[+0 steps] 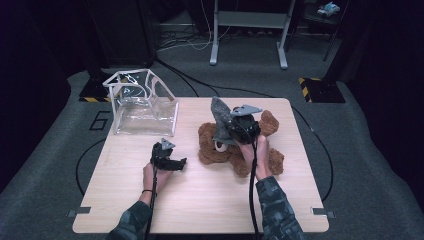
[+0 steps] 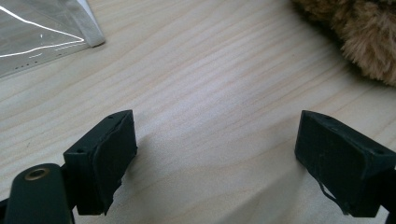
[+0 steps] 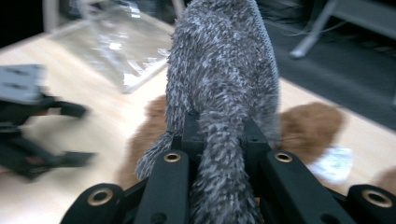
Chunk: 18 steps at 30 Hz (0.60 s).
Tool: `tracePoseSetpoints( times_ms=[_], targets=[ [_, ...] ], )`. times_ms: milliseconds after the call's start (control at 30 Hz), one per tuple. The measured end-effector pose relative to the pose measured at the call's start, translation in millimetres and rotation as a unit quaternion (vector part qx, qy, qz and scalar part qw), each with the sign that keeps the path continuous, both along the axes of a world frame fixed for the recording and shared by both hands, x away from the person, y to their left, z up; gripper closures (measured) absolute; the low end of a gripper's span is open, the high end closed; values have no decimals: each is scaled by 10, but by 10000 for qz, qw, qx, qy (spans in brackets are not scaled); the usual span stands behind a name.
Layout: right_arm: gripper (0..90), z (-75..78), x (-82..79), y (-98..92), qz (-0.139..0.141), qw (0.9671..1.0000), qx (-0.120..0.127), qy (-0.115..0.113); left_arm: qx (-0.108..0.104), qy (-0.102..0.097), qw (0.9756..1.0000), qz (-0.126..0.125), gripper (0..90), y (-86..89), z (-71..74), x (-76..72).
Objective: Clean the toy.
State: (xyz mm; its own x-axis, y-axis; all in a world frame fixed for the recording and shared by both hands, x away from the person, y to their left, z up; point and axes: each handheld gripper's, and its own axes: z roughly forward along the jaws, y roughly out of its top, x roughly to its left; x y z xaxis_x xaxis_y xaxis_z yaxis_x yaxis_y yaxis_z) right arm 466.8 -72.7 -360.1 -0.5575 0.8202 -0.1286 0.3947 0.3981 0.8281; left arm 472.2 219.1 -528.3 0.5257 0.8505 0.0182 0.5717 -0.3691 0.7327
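A pale wooden table (image 1: pixel 200 200) is seen on grey carpet in a dark room, with a metal stand behind it. At the far left of the table a clear plastic bag (image 1: pixel 145 112) with white edging stands open; in the left gripper view only its corner is caught. Nearer the front, the left gripper (image 1: pixel 172 164) is held low over bare wood, its jaws spread wide with nothing between them. To the right a brown teddy bear (image 1: pixel 235 145) lies on the table, partly hidden by the right gripper (image 1: pixel 235 127), which is raised above it. A grey fuzzy cloth (image 3: pixel 224 93) is pinched tightly between its jaws and stands upward; its top is cut off in the right gripper view.
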Motion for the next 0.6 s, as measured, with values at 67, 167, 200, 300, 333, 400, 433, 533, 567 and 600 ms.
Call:
tracePoseSetpoints(
  times_ms=[67,167,200,300,333,400,433,533,567,600],
  targets=[
    [776,-7,10,17,-174,9996,-179,-165,2,-1,10000,-3,124,1,0,0],
    [776,-23,31,22,-313,9985,-355,-286,8,14,10000,-20,124,3,2,1],
    [776,-40,33,42,-442,9971,-523,-334,20,20,10000,-33,124,5,4,0],
    [775,-127,104,83,-575,9951,-764,-265,14,24,10000,-31,124,5,4,1],
    [774,-181,144,115,-670,9935,-903,-154,16,24,10000,-32,124,5,4,1],
    [774,-265,196,148,-694,9939,-859,33,-1,17,10000,-14,124,2,2,0],
    [774,-320,224,175,-709,9917,-1075,37,0,18,10000,-15,124,3,3,0],
    [773,-458,283,239,-610,9910,-1153,304,-1,19,10000,-15,124,3,3,0],
    [773,-488,286,252,-588,9909,-1156,360,-1,20,10000,-16,124,3,2,0],
    [773,-502,276,257,-572,9911,-1125,423,0,18,10000,-16,124,3,2,0]
  ],
)
